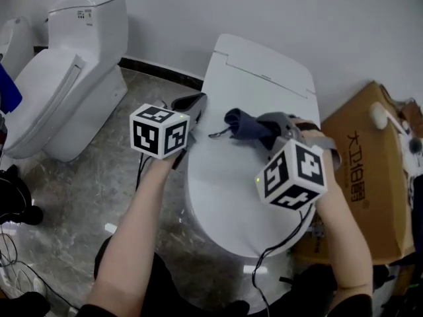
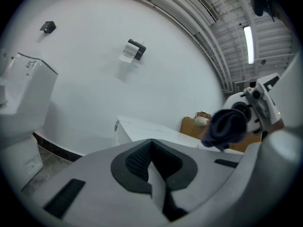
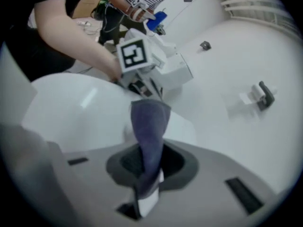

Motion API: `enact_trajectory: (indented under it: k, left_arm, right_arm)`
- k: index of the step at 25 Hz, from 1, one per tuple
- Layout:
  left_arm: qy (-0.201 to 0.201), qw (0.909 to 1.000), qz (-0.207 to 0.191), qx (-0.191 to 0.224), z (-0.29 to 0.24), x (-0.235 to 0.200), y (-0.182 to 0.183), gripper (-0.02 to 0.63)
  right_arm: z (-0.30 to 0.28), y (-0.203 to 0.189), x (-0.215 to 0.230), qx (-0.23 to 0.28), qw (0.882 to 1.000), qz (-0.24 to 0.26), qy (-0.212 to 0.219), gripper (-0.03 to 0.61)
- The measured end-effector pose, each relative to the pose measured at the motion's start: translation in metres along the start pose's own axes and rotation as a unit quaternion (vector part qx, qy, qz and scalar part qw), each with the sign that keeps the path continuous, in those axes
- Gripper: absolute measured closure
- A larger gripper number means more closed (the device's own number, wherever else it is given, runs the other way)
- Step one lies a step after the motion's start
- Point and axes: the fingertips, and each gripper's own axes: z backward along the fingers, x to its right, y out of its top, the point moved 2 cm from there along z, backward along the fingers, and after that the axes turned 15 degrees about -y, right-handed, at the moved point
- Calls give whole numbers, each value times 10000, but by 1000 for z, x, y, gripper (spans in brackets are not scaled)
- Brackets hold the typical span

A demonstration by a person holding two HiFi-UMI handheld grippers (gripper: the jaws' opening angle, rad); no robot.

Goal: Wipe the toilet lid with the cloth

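2 hand-held claws hang over the glossy white closed toilet lid (image 1: 228, 183). The right claw (image 1: 269, 132) is clamped on a crumpled dark blue cloth (image 1: 243, 125), held over the lid's middle, while the left claw (image 1: 193, 103), jaws together and empty, sits at the lid's left edge.

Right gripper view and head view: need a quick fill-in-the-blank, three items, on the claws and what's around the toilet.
1. The right claw is shut on a dark blue ____.
2. The left claw is ____ and holds nothing.
3. In the head view, to the right of the toilet lid stands a cardboard ____.

Missing words: cloth; shut; box.
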Motion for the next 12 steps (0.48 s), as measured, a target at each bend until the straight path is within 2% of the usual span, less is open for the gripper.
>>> enact_trajectory:
  k: [3,9,12]
  left_arm:
    - [-76,9999,83,109,-3,1,1,600]
    - [-161,9998,54,57,-9,6,1,600]
    - [-156,9994,192,253,-5,2,2,600]
  right_arm:
    - [-55,9,31,-130,9997,17,-182,514]
    - [-146,8,71,-515,9973,-16,-517,514]
    - [-180,9,76,-668,9970,13,-387,514]
